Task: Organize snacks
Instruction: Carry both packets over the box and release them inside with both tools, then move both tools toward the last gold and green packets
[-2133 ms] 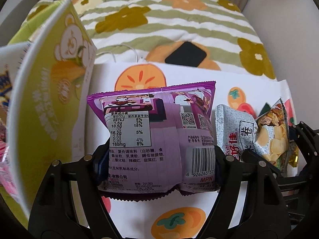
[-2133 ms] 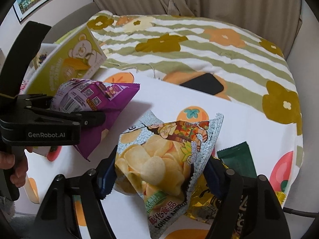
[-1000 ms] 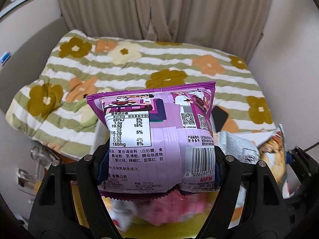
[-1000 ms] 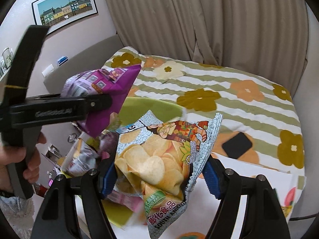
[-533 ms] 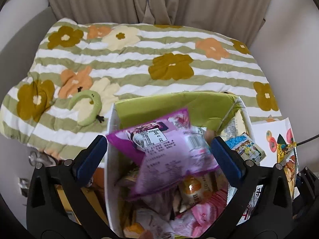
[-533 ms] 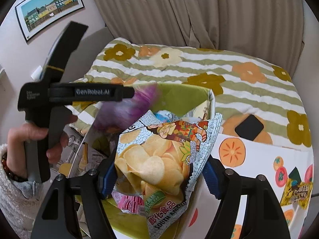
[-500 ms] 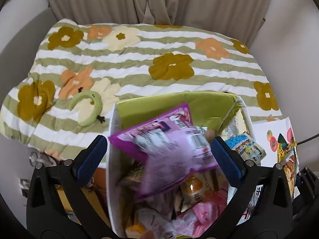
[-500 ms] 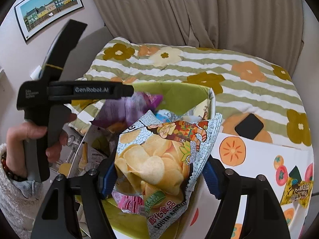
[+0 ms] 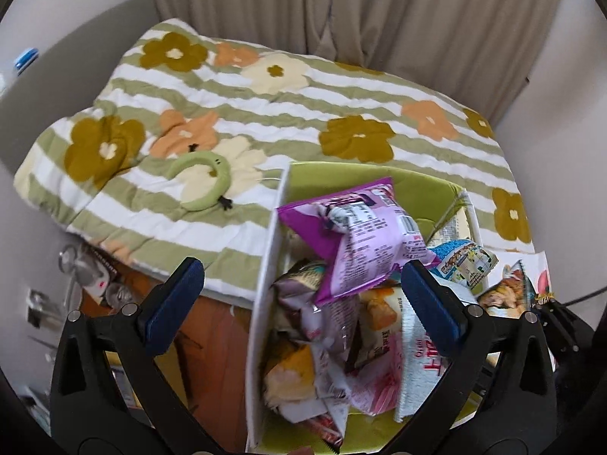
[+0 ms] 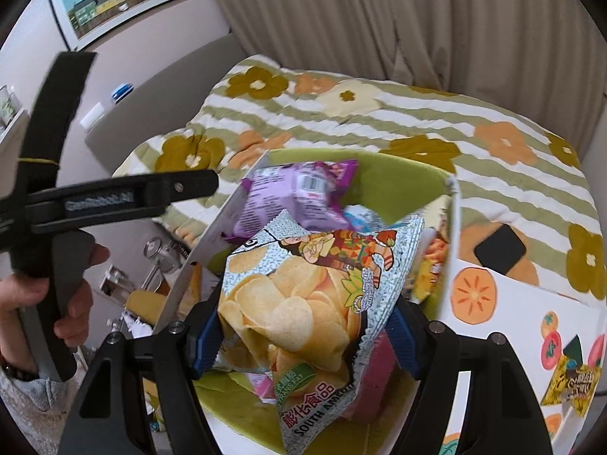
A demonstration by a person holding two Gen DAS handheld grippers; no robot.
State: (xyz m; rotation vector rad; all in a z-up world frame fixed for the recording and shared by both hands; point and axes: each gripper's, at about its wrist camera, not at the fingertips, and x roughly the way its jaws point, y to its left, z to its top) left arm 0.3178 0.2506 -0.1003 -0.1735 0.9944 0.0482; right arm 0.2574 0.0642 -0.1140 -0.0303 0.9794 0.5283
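A box [image 9: 265,284] with white walls and a green inside holds several snack packets. A purple snack bag [image 9: 360,242] lies loose on top of that pile. My left gripper [image 9: 301,295] hangs open above the box's left wall with nothing between its pads. In the right wrist view the same purple bag [image 10: 288,201] rests at the back of the box [image 10: 451,258]. My right gripper [image 10: 303,337] is over the box, and its pads still press the sides of a chip bag [image 10: 299,303] while its jaws are opening. A hand [image 10: 57,303] carries the left gripper at the left.
A striped floral quilt [image 9: 265,113] covers the bed behind the box, with a green ring toy [image 9: 201,185] and a black phone [image 10: 500,250] on it. A white fruit-print cloth [image 10: 512,322] at the right carries a yellow packet [image 10: 573,383]. Clutter lies on the floor at the left.
My left gripper opened wide and let go of the purple bag, which fell onto the pile in the box. My right gripper carried the chip bag from the cloth to above the box.
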